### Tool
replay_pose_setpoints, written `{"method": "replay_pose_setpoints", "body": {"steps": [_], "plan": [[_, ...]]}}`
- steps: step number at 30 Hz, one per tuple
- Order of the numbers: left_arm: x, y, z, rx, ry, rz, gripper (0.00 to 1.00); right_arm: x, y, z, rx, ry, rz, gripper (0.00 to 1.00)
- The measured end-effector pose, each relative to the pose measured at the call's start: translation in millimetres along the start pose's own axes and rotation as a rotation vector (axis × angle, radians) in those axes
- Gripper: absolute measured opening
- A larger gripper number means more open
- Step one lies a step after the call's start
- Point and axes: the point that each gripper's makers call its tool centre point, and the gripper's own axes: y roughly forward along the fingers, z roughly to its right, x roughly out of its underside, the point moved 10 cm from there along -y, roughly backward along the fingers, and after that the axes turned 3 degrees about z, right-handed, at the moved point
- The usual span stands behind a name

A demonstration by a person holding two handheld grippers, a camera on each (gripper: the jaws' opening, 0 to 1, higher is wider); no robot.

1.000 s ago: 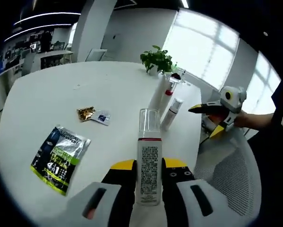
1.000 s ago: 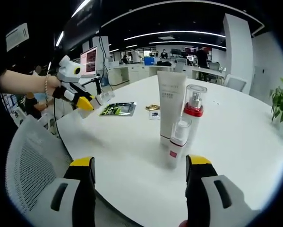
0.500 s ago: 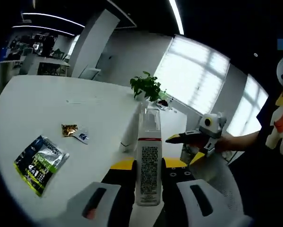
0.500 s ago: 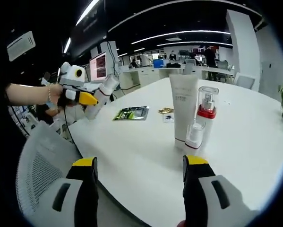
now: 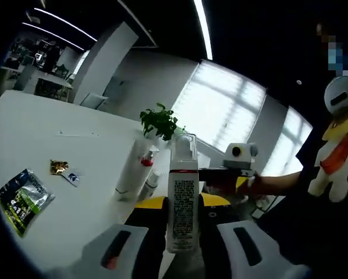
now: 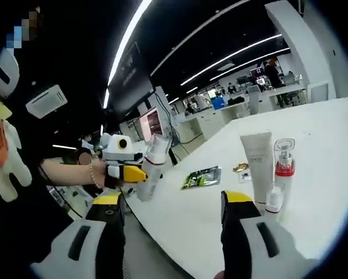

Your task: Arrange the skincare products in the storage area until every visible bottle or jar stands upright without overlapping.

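Observation:
My left gripper (image 5: 182,203) is shut on a white pump bottle (image 5: 183,212) with a clear cap and a red band, held upright off the table's near edge. The right gripper view has this bottle (image 6: 153,165) in the left gripper (image 6: 126,170), beyond the table's left end. On the white table (image 5: 57,145) stand a white tube (image 5: 129,168), a red-collared pump bottle (image 5: 146,165) and a small bottle (image 5: 153,177), close together. They are the tube (image 6: 258,165), pump bottle (image 6: 283,168) and small bottle (image 6: 274,197) beside my open right gripper (image 6: 172,200), which holds nothing.
A green sachet (image 5: 20,197) and two small packets (image 5: 63,170) lie on the table; the sachet (image 6: 201,177) is mid-table. A potted plant (image 5: 159,122) stands at the far edge. A hand holds the right gripper (image 5: 232,168). A plush toy (image 5: 336,145) hangs at the right.
Both views have pulled back and up from the table, so the standing products look smaller. The left gripper has kept its hold on the bottle. Nothing on the table has moved.

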Motion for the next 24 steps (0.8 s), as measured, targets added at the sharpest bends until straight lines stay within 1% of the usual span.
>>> {"method": "replay_pose_setpoints", "body": {"steps": [3, 5, 7, 10, 15, 19, 23, 24], "plan": [[1.1, 5.9, 8.0, 0.019, 0.0, -0.001, 0.23, -8.8, 3.4, -0.9, -0.051, 0.014, 0.015, 0.64], [1.2, 9.8, 12.5, 0.03, 0.004, -0.003, 0.23, -13.8, 6.2, -2.1, -0.072, 0.012, 0.025, 0.63], [1.1, 13.4, 16.1, 0.049, 0.007, -0.004, 0.23, -16.7, 8.7, -2.5, -0.1, 0.018, 0.027, 0.61], [1.0, 18.6, 21.0, 0.069, 0.021, -0.02, 0.23, -21.1, 14.1, -3.8, -0.132, 0.018, 0.031, 0.57], [-0.6, 26.2, 29.4, 0.108, 0.031, -0.027, 0.23, -24.9, 20.9, -6.6, -0.165, 0.031, 0.038, 0.53], [-0.2, 30.5, 31.2, 0.124, 0.037, -0.037, 0.23, -26.1, 22.2, -6.0, -0.189, 0.04, 0.045, 0.45], [1.0, 32.9, 31.8, 0.132, 0.038, -0.049, 0.23, -27.4, 23.0, -5.1, -0.2, 0.041, 0.045, 0.41], [0.9, 33.4, 31.7, 0.134, 0.038, -0.05, 0.23, -27.7, 22.9, -5.1, -0.203, 0.035, 0.046, 0.38]]}}
